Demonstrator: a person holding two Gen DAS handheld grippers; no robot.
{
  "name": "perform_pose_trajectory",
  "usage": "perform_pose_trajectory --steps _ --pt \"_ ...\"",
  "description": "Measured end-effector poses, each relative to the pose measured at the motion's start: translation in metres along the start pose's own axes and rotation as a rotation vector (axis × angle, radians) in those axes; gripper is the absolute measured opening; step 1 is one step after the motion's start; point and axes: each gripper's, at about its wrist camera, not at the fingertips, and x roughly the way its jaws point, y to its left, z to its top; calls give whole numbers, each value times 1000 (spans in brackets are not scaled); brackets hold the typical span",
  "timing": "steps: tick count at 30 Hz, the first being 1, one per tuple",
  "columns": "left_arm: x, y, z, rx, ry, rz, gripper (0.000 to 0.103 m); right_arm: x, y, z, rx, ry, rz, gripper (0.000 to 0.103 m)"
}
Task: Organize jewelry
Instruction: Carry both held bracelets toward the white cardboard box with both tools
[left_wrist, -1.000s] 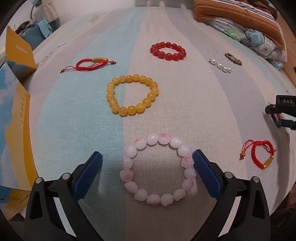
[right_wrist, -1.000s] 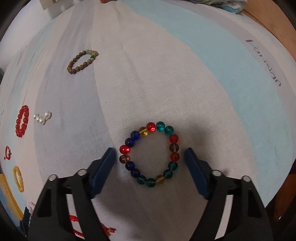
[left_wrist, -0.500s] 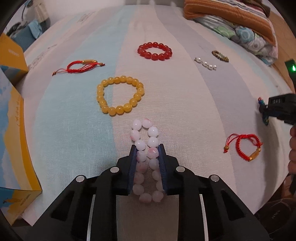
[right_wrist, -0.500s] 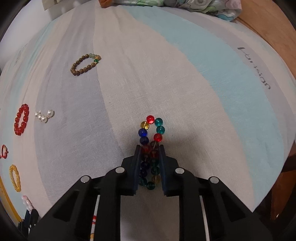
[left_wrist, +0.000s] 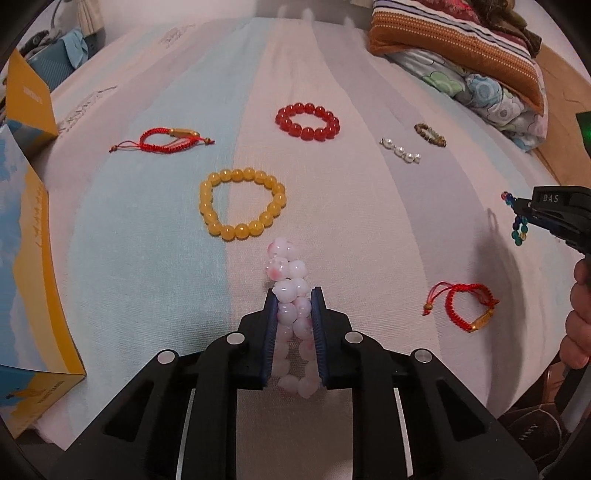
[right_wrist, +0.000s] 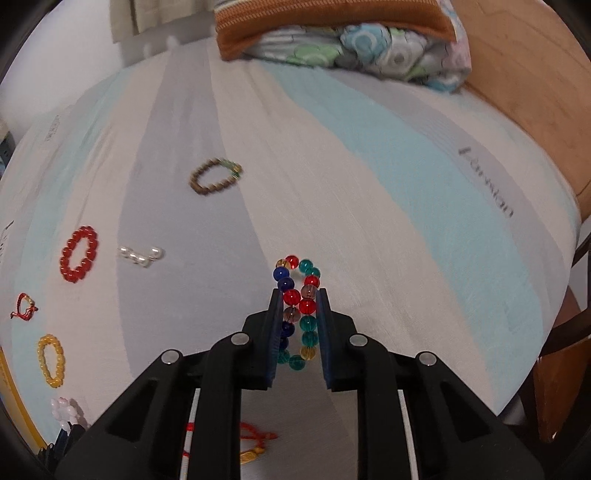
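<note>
My left gripper (left_wrist: 293, 295) is shut on a pink-and-white bead bracelet (left_wrist: 286, 280), squeezed flat between the blue pads and lifted off the striped bedsheet (left_wrist: 147, 258). My right gripper (right_wrist: 297, 295) is shut on a multicoloured glass bead bracelet (right_wrist: 299, 284), also held above the sheet; it also shows in the left wrist view (left_wrist: 517, 218). On the sheet lie a yellow bead bracelet (left_wrist: 242, 203), a red bead bracelet (left_wrist: 307, 122), a pearl piece (left_wrist: 400, 150), a brown bead bracelet (left_wrist: 430, 134) and two red cord bracelets (left_wrist: 162, 139) (left_wrist: 467, 306).
A yellow and blue cardboard box (left_wrist: 29, 280) stands open at the left edge of the bed. Folded quilts and a striped pillow (left_wrist: 461, 48) lie at the far right. A wooden bed frame (right_wrist: 524, 110) runs along the right side.
Both grippers closed from wide open onto their bracelets, squeezing the rings flat, then lifted them off the sheet. The right gripper tilted up, showing more of the far bed.
</note>
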Motion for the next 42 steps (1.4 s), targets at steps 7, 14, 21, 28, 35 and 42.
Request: perform_pose_trajectory --steps 7,14,21,28,35,42 --pt "-31 12 11 -49 -54 -2 17 -38 30 3 -83 -96 35 17" --pt "-64 30 22 -102 -108 14 17 -69 63 2 -157 -154 94 17" --pt "-100 59 30 -143 -165 55 17 -91 100 -8 -223 -173 149 17" --pt "-143 102 32 -207 -239 106 17 -123 153 -28 -312 -215 214 17" --pt "-180 150 21 -283 -293 162 17 -157 212 -61 -418 -254 293 17" --pt "-219 197 1 -336 -340 217 17 -208 264 -101 -510 -313 405 17"
